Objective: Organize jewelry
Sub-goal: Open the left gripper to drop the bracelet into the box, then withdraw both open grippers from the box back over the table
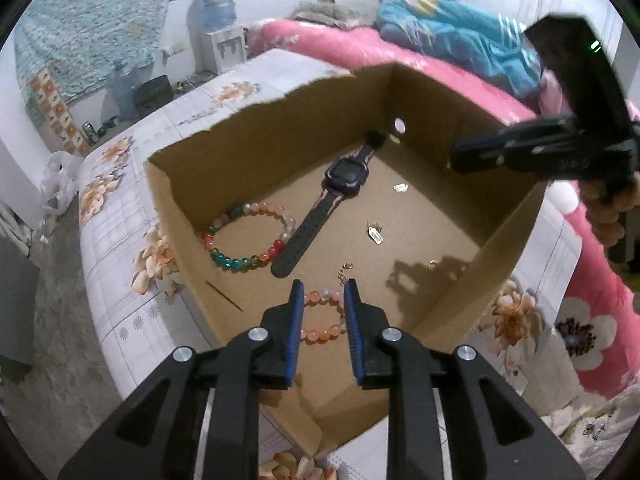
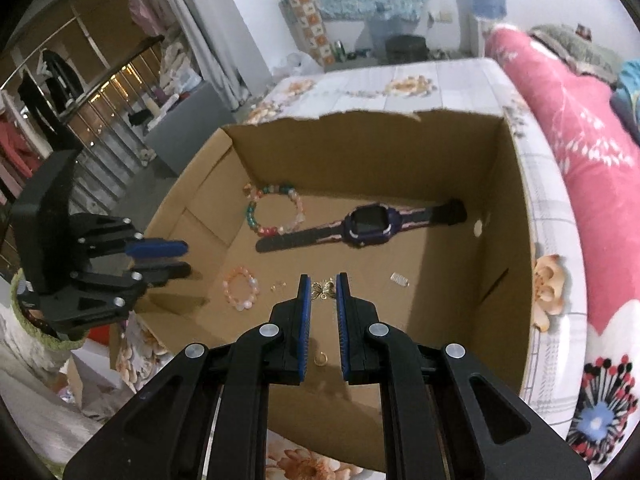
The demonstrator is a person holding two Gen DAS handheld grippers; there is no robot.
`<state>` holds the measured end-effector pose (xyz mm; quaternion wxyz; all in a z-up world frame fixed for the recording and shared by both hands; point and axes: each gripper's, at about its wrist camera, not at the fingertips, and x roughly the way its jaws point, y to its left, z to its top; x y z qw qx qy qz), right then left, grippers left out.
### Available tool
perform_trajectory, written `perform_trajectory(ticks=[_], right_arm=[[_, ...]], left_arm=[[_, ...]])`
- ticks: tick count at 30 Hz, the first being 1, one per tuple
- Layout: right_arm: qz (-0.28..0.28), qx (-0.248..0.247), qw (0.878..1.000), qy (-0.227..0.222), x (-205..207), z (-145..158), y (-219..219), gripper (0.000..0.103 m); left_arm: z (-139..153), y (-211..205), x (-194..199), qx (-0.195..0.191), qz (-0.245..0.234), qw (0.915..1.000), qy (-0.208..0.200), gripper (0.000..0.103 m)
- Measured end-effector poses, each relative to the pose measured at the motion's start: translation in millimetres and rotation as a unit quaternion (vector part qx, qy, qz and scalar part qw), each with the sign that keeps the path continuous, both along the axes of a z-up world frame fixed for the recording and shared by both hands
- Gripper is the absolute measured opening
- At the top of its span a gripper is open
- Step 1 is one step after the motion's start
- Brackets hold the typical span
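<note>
Two grippers are angled down over the cardboard box (image 1: 192, 200), the left gripper (image 1: 323, 285) and right gripper (image 2: 322, 278) both parted and empty, with the pink bracelet (image 1: 324, 316) half-hidden behind blue pads.

The cardboard box (image 2: 516, 208) is open at the top, so entry from above is unhindered. Its tall walls block any sideways approach. On the floor, the watch (image 2: 362, 226) lies across the middle, with the multicoloured bracelet (image 2: 272, 210) touching its strap. Bare cardboard is left along the right wall and in the near corner.
</note>
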<state>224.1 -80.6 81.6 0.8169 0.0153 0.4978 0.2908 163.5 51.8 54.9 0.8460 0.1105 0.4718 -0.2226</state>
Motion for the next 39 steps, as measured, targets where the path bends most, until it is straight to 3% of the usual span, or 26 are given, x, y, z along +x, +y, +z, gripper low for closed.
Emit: perform_trajectory(ticks=[5,11,15,19,20,23,26,28,32,39], right_arm=[[-0.002,-0.017,1.000,0.015,8,-7,3,0.019],[-0.026,-0.006,1.000,-0.004,4,5,-9,0.028],[-0.079,0.011,0.995,-0.053,-10,30,-38,0.042],[-0.174,0.018,0.980,-0.096,-24,43,-88,0.055],[-0.192,0.020,0.977,-0.093,-24,40,-97,0.056],[-0.231,0.069,0.970,-0.026,-15,15,-128,0.057],[-0.204,0.107,0.972,0.050,-6,-12,-127,0.057],[-0.170,0.136,0.973,0.073,-8,-18,-119,0.050],[-0.162,0.084,0.982,0.050,-19,-7,-103,0.051],[-0.176,0.086,0.979,0.050,-61,-2,-117,0.051]], left_arm=[[17,20,-17,-0.047,0.028,0.9978,-0.037,0.026],[27,41,-37,-0.091,0.065,0.9916,-0.064,0.049],[22,57,-41,-0.120,0.098,0.9863,-0.057,0.062],[5,74,-37,-0.177,0.143,0.9737,-0.011,0.070],[0,77,-35,-0.190,0.149,0.9705,0.002,0.070],[-18,79,-28,-0.227,0.160,0.9594,0.052,0.070],[-31,71,-25,-0.265,0.150,0.9481,0.091,0.070],[-29,64,-28,-0.259,0.156,0.9497,0.081,0.071],[-25,54,-37,-0.247,0.165,0.9515,0.081,0.072],[-23,45,-73,-0.251,0.159,0.9504,0.091,0.072]])
